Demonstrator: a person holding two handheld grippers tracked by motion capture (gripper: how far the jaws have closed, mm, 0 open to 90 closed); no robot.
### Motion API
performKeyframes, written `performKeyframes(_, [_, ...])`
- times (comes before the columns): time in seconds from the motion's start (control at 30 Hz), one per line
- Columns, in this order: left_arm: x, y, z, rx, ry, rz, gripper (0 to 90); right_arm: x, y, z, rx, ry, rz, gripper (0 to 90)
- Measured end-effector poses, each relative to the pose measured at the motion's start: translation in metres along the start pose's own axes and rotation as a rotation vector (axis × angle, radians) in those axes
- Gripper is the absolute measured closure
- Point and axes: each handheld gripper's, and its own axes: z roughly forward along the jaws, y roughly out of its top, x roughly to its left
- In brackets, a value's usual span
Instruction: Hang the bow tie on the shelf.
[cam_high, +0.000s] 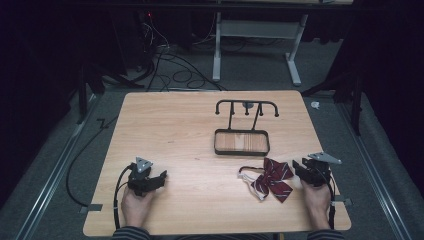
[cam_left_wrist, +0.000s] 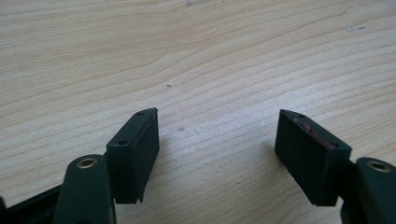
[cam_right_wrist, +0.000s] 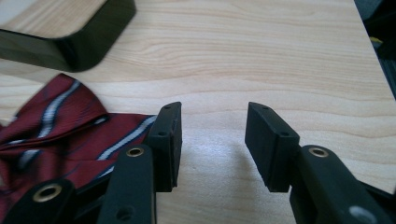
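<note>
A dark red bow tie with white stripes lies flat on the wooden table at the front right, its white strap trailing to the left. My right gripper rests on the table just right of it, open, with bare wood between the jaws. In the right gripper view the bow tie lies left of the gripper, touching the outside of the left jaw. My left gripper rests at the front left, open wide over bare wood.
A black wire stand with hook arms rises from a black-rimmed tray base behind the bow tie, mid-table. The base's corner lies at the upper left of the right gripper view. The table's right edge is close by.
</note>
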Motion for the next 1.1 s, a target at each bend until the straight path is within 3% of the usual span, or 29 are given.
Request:
performKeyframes(0.7, [0.000, 0.000, 0.000, -0.001, 0.000, 0.000, 31.1, 0.011, 0.001, -0.025, -0.055, 0.104, -0.019, 60.2])
performKeyframes(1.1, [0.000, 0.000, 0.000, -0.001, 0.000, -0.001, 31.1, 0.028, 0.006, -0.030, -0.067, 0.168, -0.058, 62.4])
